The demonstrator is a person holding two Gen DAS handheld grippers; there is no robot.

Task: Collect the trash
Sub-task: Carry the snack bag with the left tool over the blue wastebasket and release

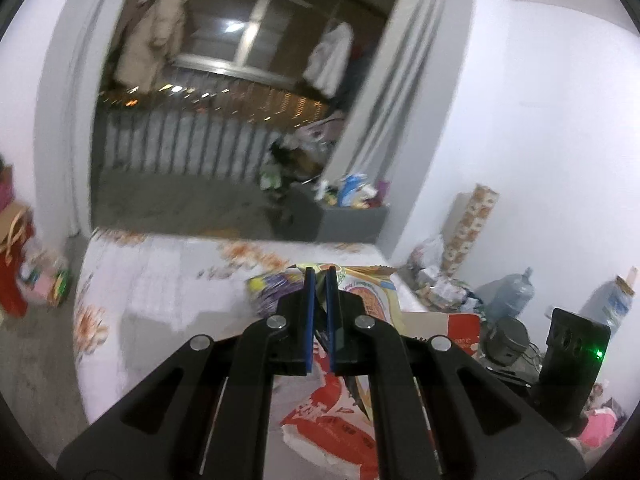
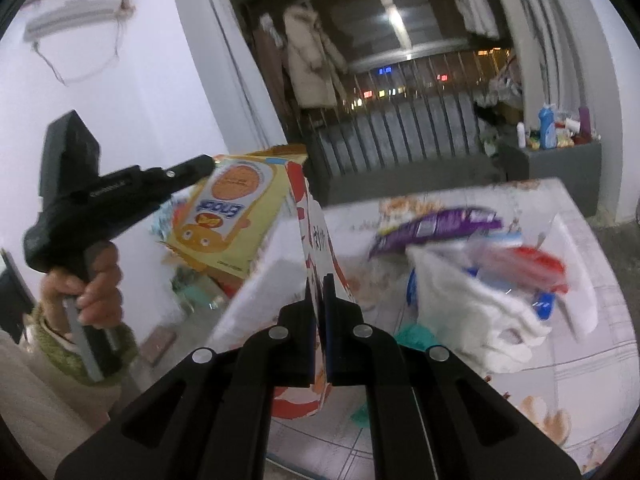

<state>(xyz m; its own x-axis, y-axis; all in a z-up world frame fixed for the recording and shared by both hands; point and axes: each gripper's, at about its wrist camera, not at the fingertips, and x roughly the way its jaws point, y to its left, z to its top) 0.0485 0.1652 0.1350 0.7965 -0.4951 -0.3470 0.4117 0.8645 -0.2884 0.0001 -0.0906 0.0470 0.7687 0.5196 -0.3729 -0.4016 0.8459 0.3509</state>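
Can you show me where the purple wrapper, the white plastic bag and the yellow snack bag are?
purple wrapper (image 2: 436,226): right wrist view, middle of its purple face.
white plastic bag (image 2: 472,308): right wrist view, its crumpled white side.
yellow snack bag (image 2: 228,220): right wrist view, its printed front.

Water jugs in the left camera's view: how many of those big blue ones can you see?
2. One water jug stands on the floor by the right wall, behind the clutter; the second jug stands further right, near the picture's edge. More may be hidden.
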